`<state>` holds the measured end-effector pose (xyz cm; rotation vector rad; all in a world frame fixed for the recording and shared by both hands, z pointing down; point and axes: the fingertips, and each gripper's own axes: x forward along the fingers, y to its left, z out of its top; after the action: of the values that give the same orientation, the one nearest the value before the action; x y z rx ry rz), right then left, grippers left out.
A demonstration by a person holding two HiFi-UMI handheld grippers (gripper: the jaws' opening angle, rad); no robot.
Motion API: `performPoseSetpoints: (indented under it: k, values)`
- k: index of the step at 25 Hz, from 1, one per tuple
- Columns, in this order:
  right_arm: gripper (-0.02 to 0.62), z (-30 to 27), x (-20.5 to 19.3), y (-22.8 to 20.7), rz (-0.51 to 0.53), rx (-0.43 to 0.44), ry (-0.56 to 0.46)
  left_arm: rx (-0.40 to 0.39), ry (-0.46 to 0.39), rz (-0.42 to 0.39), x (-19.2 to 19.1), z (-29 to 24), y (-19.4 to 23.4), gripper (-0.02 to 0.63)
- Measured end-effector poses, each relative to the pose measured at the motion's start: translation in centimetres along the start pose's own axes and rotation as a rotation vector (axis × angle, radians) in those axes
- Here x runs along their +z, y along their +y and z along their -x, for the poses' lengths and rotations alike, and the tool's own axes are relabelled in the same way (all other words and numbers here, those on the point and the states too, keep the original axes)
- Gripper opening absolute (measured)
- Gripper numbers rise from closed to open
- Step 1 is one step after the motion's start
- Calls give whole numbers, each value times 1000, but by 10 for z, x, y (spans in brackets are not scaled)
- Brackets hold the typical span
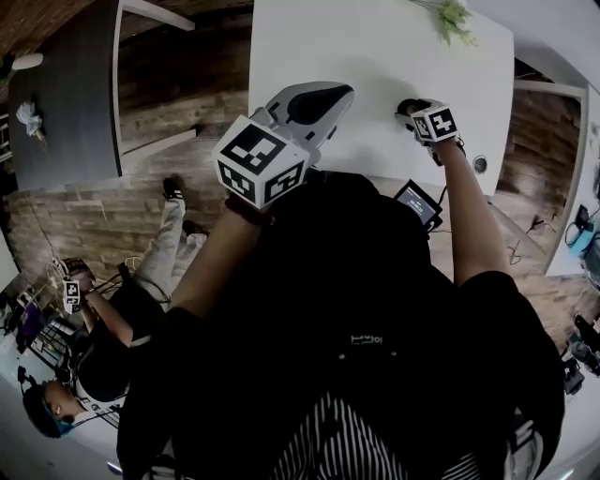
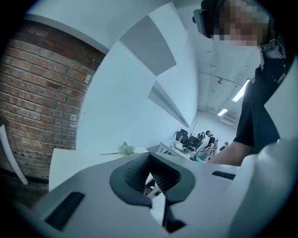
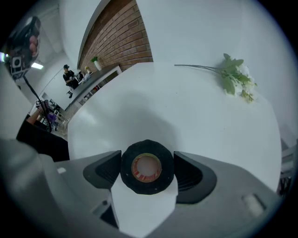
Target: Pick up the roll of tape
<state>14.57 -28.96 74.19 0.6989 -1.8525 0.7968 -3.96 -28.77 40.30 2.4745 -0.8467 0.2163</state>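
The roll of tape (image 3: 148, 149) is black with an orange-lined core, and its hole faces the right gripper view. My right gripper (image 3: 147, 167) is shut on it, a dark pad pressed against each side. Below it lies the white table (image 3: 195, 116); whether the roll rests on the table or hangs just above it I cannot tell. In the head view my right gripper (image 1: 417, 114) is over the table's near part. My left gripper (image 1: 323, 98) is held up in the air to its left. The left gripper (image 2: 151, 179) has its jaws shut with nothing between them.
A green flower sprig (image 3: 235, 80) lies at the table's far side (image 1: 454, 21). A small screen device (image 1: 418, 202) sits by the near table edge. A person (image 1: 103, 328) sits low at the left. Brick-patterned floor surrounds the table.
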Motion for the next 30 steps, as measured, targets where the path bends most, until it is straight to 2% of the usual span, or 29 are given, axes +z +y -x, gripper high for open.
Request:
performPoseSetpoints:
  k: [5, 12, 16, 20, 26, 28, 30]
  values:
    - [348, 8, 1, 2, -98, 42, -68, 14, 3, -14, -7, 10, -17, 3]
    - [348, 49, -17, 2, -133, 56, -145, 8, -3, -36, -12, 5, -40, 3]
    - [348, 97, -16, 9, -164, 90, -265, -12, -8, -57, -11, -4, -54, 3]
    - [348, 157, -5, 33, -128, 130, -379, -35, -13, -82, -10, -14, -75, 3]
    - [348, 230, -1, 63, -19, 123, -466, -76, -20, -131, -3, -28, -102, 3]
    - [348, 251, -1, 69, -30, 138, -515, -89, -24, -151, 1, -32, -110, 3]
    - [348, 274, 2, 79, -72, 193, -588, -99, -28, -166, 5, -33, -118, 3]
